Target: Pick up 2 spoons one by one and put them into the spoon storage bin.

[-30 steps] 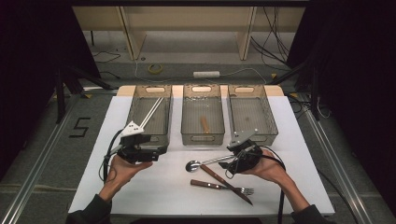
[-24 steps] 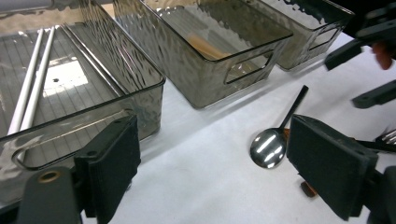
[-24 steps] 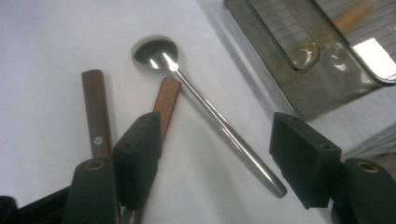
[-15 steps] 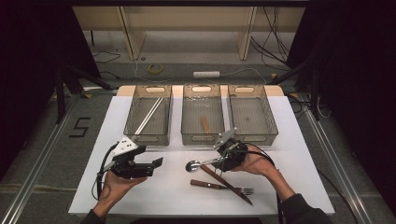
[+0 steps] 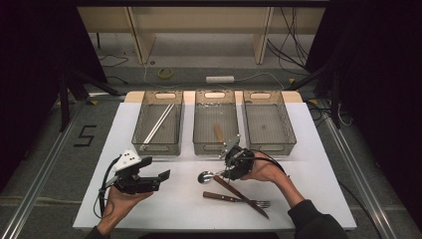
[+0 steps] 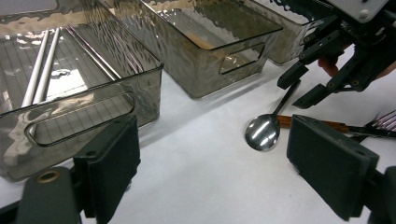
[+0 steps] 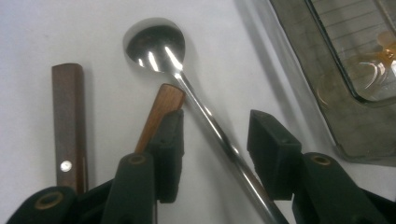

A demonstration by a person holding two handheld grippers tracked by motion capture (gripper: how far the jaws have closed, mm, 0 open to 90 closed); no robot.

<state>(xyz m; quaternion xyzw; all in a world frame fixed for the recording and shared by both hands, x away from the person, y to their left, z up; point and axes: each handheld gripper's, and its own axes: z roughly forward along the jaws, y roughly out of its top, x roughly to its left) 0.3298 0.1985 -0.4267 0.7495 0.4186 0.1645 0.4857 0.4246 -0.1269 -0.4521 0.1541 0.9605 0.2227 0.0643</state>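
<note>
White tabletop (image 5: 164,209), three clear bins along frame centre | right gripper (image 7: 215,135) low over metal spoon (image 7: 187,88), jaws just been closing, handle between them, pads not yet touching | left gripper (image 5: 161,175) lower left, jaws spread wide, nothing held

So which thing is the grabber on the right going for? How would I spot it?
Find the middle bin on the white table. On the table just in front of it lies a spoon between the right gripper's open jaws. It is all shiny metal with a round bowl; the knife and fork beside it have wooden handles.
</note>
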